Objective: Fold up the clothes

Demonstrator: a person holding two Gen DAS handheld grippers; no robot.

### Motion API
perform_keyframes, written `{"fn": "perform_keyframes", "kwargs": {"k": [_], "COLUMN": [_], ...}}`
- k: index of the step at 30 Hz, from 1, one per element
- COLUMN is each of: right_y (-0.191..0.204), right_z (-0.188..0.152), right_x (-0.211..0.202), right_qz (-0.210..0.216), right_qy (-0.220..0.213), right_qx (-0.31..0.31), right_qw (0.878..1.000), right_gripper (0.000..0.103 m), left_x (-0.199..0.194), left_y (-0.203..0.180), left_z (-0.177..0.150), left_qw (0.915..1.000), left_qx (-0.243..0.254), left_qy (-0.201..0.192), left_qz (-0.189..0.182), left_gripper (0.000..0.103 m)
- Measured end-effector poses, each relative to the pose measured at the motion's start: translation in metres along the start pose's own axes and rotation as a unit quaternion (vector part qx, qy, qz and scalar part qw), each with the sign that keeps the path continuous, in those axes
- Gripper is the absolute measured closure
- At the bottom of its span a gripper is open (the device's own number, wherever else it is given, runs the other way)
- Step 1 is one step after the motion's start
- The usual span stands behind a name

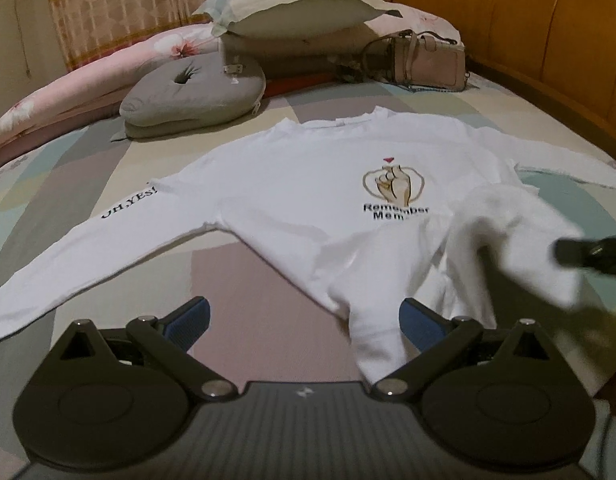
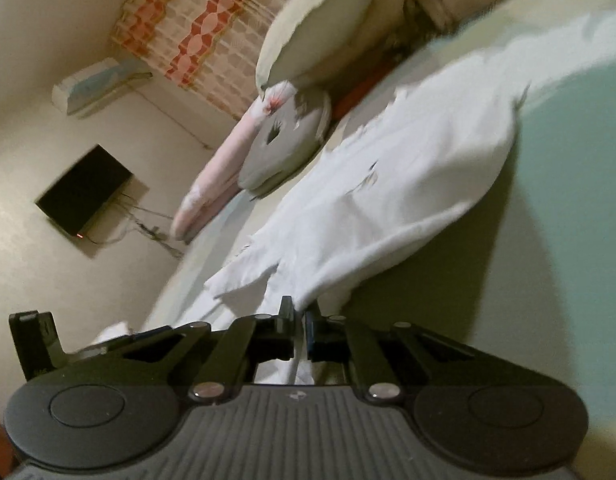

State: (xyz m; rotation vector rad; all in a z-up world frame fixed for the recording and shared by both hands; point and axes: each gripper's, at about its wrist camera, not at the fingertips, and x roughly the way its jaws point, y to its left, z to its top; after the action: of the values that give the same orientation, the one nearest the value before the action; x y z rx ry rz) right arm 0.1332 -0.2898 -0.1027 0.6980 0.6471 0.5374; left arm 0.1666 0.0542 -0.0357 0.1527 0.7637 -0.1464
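Right claw (image 2: 299, 320) pinches the sweatshirt (image 1: 299, 184)'s right sleeve (image 1: 508, 232), lifted over the body; left claw (image 1: 303, 320) gapes wide, near hem.

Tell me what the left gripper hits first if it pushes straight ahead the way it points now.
Probably the white shirt. The left gripper is open, with bare bedsheet just ahead between its fingers and the shirt's body lying across its path beyond. A lifted fold of shirt already hangs by its right finger; depth is unclear.

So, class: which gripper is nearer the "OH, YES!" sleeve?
Left. The left gripper hovers open just below that sleeve; the right gripper is across the shirt, shut on its other sleeve.
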Motion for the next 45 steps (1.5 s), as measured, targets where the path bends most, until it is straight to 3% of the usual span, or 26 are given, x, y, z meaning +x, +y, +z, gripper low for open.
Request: {"fn": "perform_keyframes", "kwargs": {"k": [11, 17, 21, 24, 26, 28, 31, 34, 40, 45], "right_y": [-0.024, -0.052, -0.041, -0.019, 0.001, 0.019, 0.048, 0.075, 0.136, 0.176], "right_z": [-0.002, -0.01, -0.019, -0.018, -0.014, -0.012, -0.013, -0.021, -0.041, -0.055], "right_x": [-0.113, -0.108, -0.103, -0.103, -0.098, -0.088, -0.06, -0.02, 0.06, 0.119], "right_qz": [-0.159, -0.258, -0.332, -0.342, -0.328, -0.311, -0.281, -0.263, -0.21, -0.217], "right_qy": [-0.023, 0.024, 0.04, 0.031, 0.02, 0.014, 0.025, 0.05, 0.106, 0.127], "right_qx": [-0.019, 0.008, -0.046, -0.096, -0.127, -0.162, -0.22, -0.286, -0.393, -0.451], "right_qw": [0.987, 0.966, 0.941, 0.934, 0.936, 0.937, 0.934, 0.92, 0.889, 0.856], "right_gripper": [0.097, 0.095, 0.091, 0.077, 0.06, 0.037, 0.021, 0.004, 0.0, 0.0], "left_x": [-0.016, -0.022, -0.023, -0.022, -0.021, -0.021, -0.022, -0.023, -0.027, -0.03], "left_y": [-0.002, -0.004, -0.002, 0.002, 0.005, 0.01, 0.018, 0.029, 0.054, 0.08], "left_z": [-0.013, -0.019, -0.023, -0.026, -0.028, -0.03, -0.035, -0.041, -0.056, -0.069], "left_qw": [0.9998, 0.9997, 0.9996, 0.9992, 0.9991, 0.999, 0.9985, 0.998, 0.9966, 0.9937], "left_qx": [-0.013, -0.016, -0.022, -0.031, -0.036, -0.04, -0.05, -0.061, -0.079, -0.102], "left_qy": [0.001, 0.001, 0.007, 0.011, 0.013, 0.014, 0.015, 0.016, 0.017, 0.019], "left_qz": [-0.012, -0.018, -0.018, -0.02, -0.019, -0.015, -0.013, -0.007, 0.019, 0.044], "left_gripper": [0.002, 0.002, 0.002, 0.002, 0.002, 0.002, 0.002, 0.002, 0.002, 0.002]}}
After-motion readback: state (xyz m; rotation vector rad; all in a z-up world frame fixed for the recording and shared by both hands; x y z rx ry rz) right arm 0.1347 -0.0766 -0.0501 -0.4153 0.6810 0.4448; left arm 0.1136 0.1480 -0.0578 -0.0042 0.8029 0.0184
